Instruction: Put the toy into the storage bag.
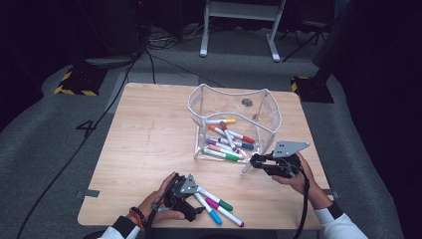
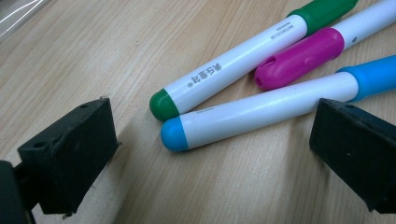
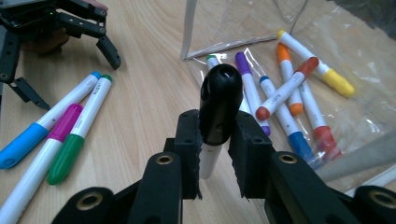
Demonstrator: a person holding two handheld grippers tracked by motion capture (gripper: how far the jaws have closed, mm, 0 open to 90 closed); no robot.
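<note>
Right gripper view: right gripper (image 3: 215, 140) jaws clamp black marker (image 3: 219, 105); carry over clear pouch (image 1: 271, 112) rim, then release. Left gripper (image 2: 210, 154) jaws wide open, empty, straddling blue marker (image 2: 261, 109).

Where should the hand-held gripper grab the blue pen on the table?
Probably on the white barrel of the blue pen, near its middle, coming from straight above. It lies flat, and the pink pen and green pen crowd it at the capped end. The open left hand-held gripper already straddles it.
</note>
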